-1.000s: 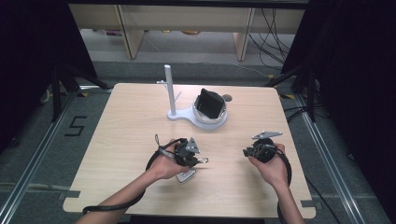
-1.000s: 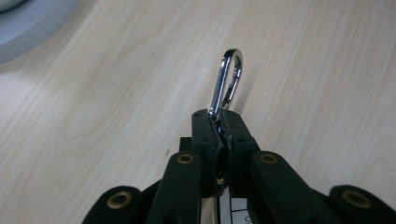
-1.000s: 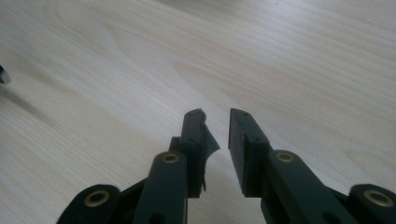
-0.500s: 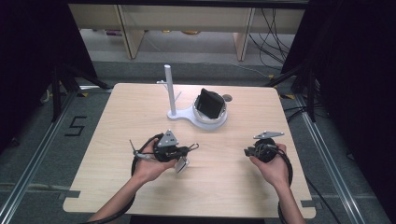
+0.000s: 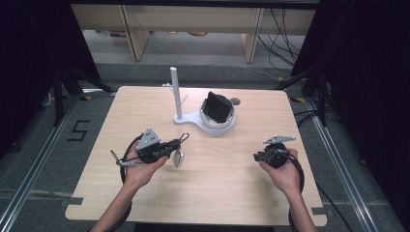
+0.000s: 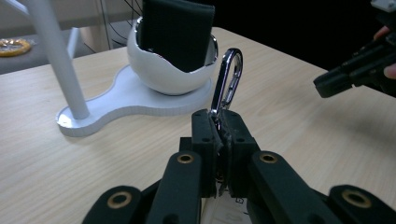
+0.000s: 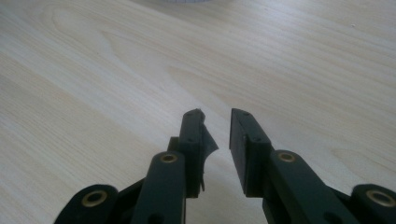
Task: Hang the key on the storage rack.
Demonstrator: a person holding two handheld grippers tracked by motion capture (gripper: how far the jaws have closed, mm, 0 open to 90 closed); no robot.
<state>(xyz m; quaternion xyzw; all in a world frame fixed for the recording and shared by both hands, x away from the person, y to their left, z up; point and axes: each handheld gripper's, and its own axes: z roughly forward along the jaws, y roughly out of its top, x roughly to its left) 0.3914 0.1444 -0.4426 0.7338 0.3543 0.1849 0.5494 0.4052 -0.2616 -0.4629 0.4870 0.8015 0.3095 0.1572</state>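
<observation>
My left gripper [image 5: 177, 145] is at the table's left middle, shut on a silver carabiner [image 5: 184, 138] that sticks out past the jaws towards the white stand. In the left gripper view the carabiner [image 6: 227, 77] rises upright from the closed jaws of the left gripper [image 6: 219, 119], and a white tag [image 6: 224, 212] shows beneath them. That tag [image 5: 179, 158] hangs under the gripper in the high view. My right gripper [image 5: 256, 156] rests low at the right, pointing left. Its jaws are open in the right gripper view, with nothing between the tips of the right gripper [image 7: 217, 116].
A white stand [image 5: 191, 119] at the table's back middle carries an upright pole [image 5: 175, 92] and a white bowl [image 5: 218, 122] holding a black folded object [image 5: 216, 107]. The bowl [image 6: 168, 74] and pole [image 6: 56, 60] lie just ahead of the left jaws. Black cables loop around both wrists.
The left hand has moved left and slightly away from the person, carrying the carabiner and tag with it. The right hand has barely shifted.
</observation>
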